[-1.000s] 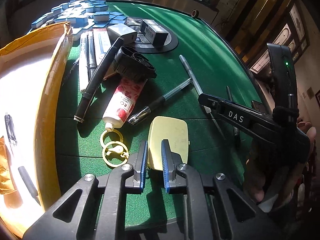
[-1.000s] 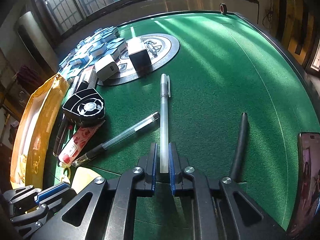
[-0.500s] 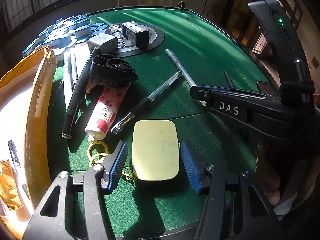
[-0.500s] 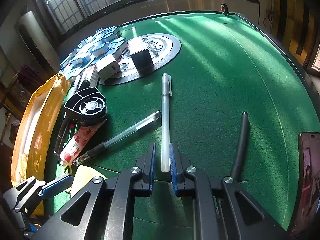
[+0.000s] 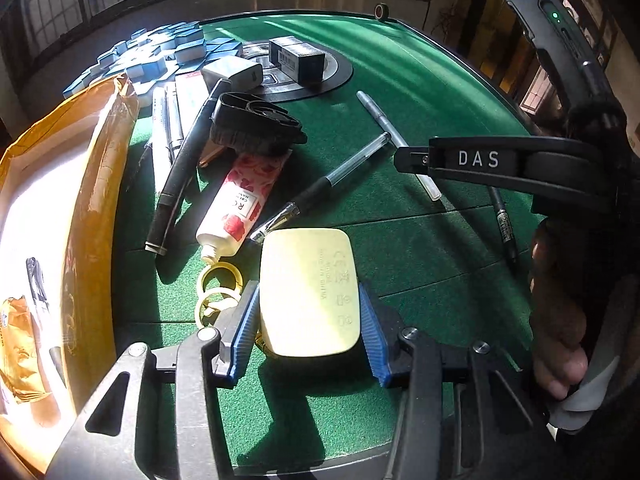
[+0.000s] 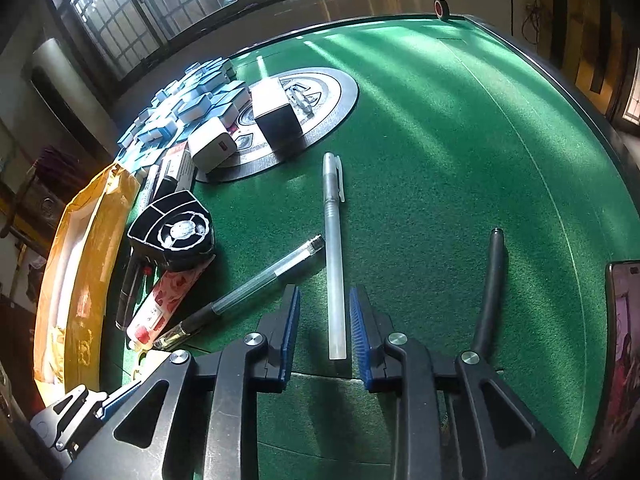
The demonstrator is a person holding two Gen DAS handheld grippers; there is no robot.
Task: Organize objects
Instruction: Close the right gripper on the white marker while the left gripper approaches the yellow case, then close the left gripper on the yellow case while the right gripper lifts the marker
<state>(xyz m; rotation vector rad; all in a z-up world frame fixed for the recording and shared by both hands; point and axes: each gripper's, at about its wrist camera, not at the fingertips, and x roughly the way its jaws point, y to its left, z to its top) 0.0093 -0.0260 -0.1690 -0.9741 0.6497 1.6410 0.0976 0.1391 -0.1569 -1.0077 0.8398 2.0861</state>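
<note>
Left gripper (image 5: 308, 324): jaws have just been closing on the pale yellow case (image 5: 308, 292), which lies flat on the green felt table (image 5: 420, 92); pads appear to touch both edges, contact uncertain. Right gripper (image 6: 323, 330): jaws just opening, released; frosted pen (image 6: 334, 264) lies between them, untouched.
</note>
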